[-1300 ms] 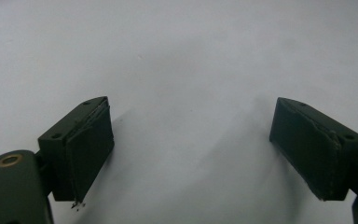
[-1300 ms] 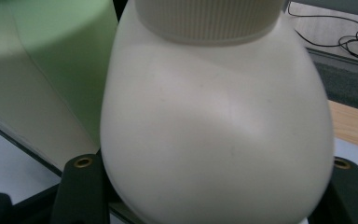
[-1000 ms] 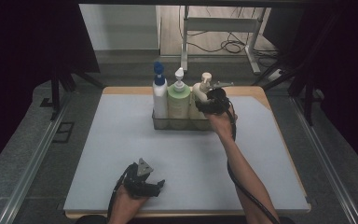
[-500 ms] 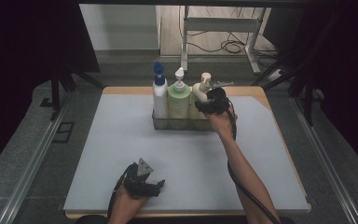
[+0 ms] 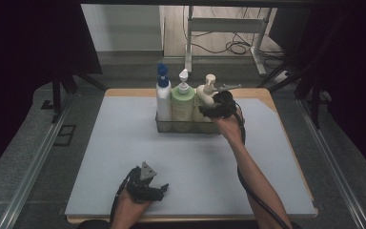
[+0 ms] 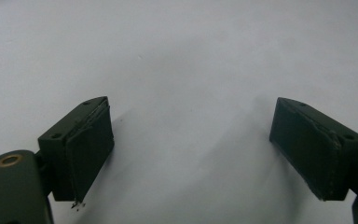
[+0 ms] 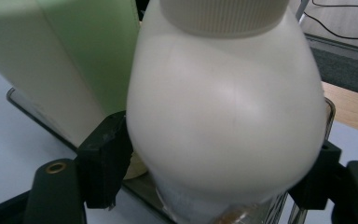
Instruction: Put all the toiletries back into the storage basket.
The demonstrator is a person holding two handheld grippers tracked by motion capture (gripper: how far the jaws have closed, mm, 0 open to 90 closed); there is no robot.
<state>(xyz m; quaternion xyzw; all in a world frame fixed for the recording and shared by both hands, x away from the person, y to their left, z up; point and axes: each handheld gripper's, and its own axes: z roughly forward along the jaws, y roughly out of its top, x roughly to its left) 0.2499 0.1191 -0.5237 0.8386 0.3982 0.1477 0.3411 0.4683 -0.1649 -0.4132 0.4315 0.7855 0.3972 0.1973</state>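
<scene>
A cream pump bottle [image 5: 205, 95] stands upright at the right end of a clear basket [image 5: 181, 128], beside a green pump bottle [image 5: 183, 102] and a white bottle with a blue cap [image 5: 163, 98]. My right gripper [image 5: 208, 110] reaches the cream bottle from the right. In the right gripper view the cream bottle [image 7: 223, 107] bulges between the jaws of my right gripper [image 7: 214, 158]; they have just been opening and stand apart at its sides. My left gripper [image 5: 161, 188] rests near the front edge, and my left gripper [image 6: 191, 149] is open over bare mat.
A grey mat [image 5: 124, 157] covers the wooden table [image 5: 267, 95]. The basket stands at the back middle. Dark curtains hang at both sides, and a metal stand with cables [image 5: 228, 28] is on the floor beyond the table.
In the high view neither hand has shifted, and the bottles stand as before.
</scene>
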